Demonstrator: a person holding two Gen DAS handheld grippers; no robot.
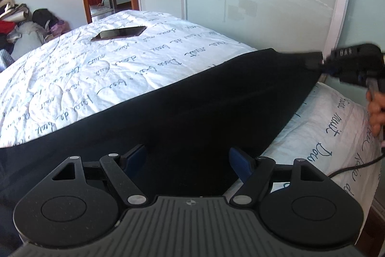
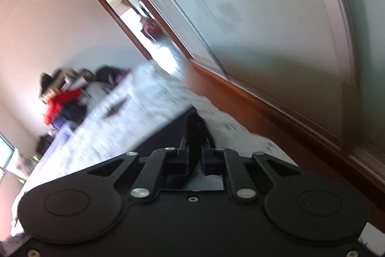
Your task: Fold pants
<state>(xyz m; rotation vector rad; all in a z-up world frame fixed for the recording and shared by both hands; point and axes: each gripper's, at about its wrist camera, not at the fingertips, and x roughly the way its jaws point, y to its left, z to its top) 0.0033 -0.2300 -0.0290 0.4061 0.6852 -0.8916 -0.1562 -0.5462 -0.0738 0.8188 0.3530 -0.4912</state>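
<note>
Right gripper (image 2: 195, 136) pinches the black pants' (image 1: 192, 100) corner taut over the bed (image 1: 96, 69); left gripper (image 1: 187, 160) gapes wide above them, empty, seemingly ready to grab.

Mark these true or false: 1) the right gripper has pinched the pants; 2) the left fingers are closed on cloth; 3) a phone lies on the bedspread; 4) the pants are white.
1) True: the right gripper is shut on a corner of the black pants.
2) False: the left gripper stands open, its fingers apart over the cloth.
3) True: a dark phone lies flat on the bedspread.
4) False: the pants are black; the bedspread is white with script.
</note>
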